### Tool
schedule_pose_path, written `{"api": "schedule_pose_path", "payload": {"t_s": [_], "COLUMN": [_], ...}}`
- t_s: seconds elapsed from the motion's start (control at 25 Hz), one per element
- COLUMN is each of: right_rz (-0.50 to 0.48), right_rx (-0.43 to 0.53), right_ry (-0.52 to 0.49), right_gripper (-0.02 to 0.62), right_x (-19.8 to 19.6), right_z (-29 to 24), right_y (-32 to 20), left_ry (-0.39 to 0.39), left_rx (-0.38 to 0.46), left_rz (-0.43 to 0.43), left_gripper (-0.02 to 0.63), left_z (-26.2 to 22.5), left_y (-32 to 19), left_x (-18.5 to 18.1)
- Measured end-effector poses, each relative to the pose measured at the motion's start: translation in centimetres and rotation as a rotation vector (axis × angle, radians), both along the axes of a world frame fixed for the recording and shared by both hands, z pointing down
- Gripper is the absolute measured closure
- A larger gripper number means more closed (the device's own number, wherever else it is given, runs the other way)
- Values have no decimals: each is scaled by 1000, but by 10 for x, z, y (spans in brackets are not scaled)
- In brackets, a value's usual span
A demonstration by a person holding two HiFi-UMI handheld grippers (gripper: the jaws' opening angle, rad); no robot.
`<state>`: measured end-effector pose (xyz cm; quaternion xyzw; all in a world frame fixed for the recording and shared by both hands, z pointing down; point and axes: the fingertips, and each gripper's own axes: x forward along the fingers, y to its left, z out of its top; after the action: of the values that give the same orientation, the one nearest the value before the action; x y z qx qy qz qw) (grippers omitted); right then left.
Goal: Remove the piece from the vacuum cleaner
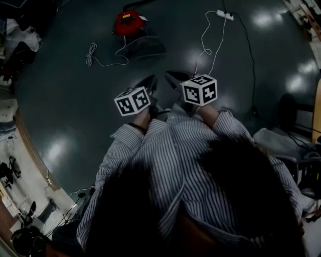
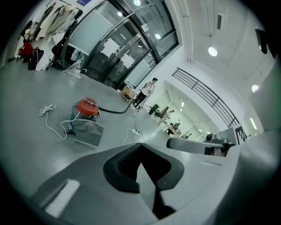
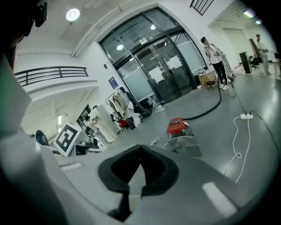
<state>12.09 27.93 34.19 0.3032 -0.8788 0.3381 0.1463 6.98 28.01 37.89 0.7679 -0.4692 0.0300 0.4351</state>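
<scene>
Jaws of left gripper [image 2: 140, 149] closed, nothing between. Jaws of right gripper [image 3: 140, 151] closed, likewise empty. The 2 grippers sit side by side in front of striped shirt [image 1: 175, 150], aimed across floor [image 1: 65, 100] toward vacuum [image 1: 129, 22]. Vacuum red, on floor, well apart from both grippers. Grey part [image 1: 144, 47] lies just beside vacuum, on grippers' side. Black hose [image 3: 210, 110] runs from vacuum toward glass doors [image 3: 162, 70]. White cord [image 1: 103, 59] lies looped on floor left of vacuum. Power strip [image 1: 224, 15] off to right.

One red vacuum cleaner [image 1: 129, 22], one power strip [image 1: 225, 15], two grippers [image 2: 141, 146] [image 3: 139, 148]
</scene>
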Motion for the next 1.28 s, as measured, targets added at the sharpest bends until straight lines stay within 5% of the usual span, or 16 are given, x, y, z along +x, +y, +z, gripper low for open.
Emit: {"api": "schedule_pose_path", "payload": {"t_s": [0.44, 0.96, 1.28], "right_rz": [-9, 40, 87], "right_rx": [-87, -118, -127], "right_ry": [8, 31, 84], "right_gripper": [594, 594, 594], "right_x": [-4, -84, -101], "right_z": [31, 35, 47], "right_y": [-48, -222, -285], "left_ry": [-4, 21, -5], "left_rx": [-77, -72, -69], "left_rz": [-33, 53, 91], "left_gripper": [600, 600, 600], "left_z": [33, 25, 34], "left_y": [-48, -223, -284], "left_x": [-14, -86, -112]}}
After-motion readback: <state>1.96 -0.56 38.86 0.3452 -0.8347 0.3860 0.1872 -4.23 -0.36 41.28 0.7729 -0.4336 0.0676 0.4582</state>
